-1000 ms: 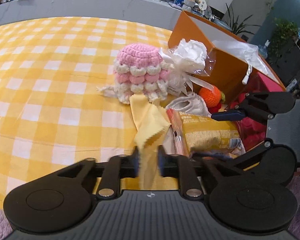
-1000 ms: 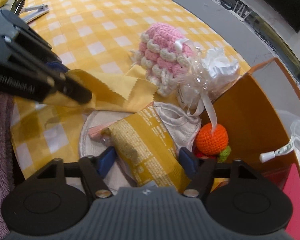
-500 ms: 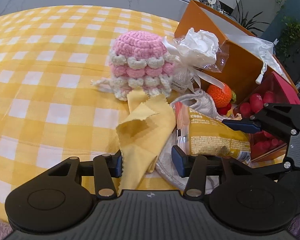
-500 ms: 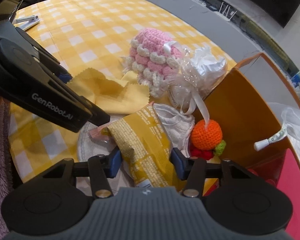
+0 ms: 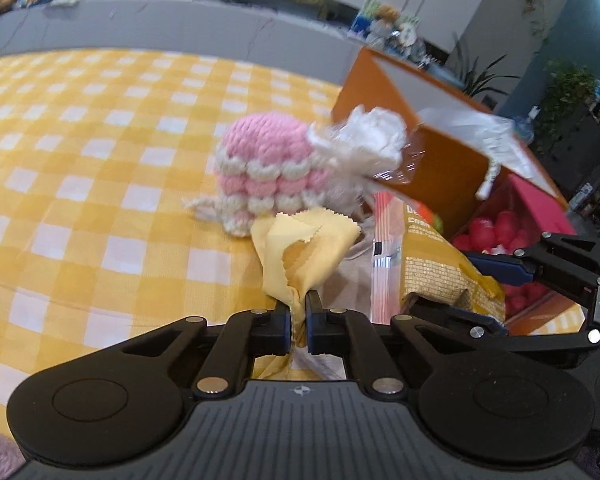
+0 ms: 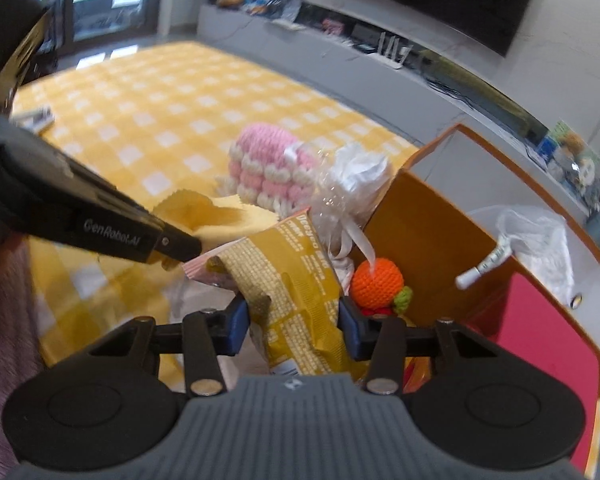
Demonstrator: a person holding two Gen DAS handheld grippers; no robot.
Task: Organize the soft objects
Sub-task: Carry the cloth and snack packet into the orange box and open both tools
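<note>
I'm seeing the orange box [image 6: 428,236] standing open at the right of the checked tablecloth [image 5: 80,160]. My right gripper [image 6: 293,326] is closing on the yellow snack bag [image 6: 300,280] beside it. My left gripper [image 5: 298,320] is closing, pinching the yellow cloth [image 5: 300,248].

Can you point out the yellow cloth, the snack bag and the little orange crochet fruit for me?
yellow cloth [image 5: 300,248], left wrist view, its bunched middle.
snack bag [image 6: 296,280], right wrist view, its printed front.
orange crochet fruit [image 6: 377,283], right wrist view, its round body.
</note>
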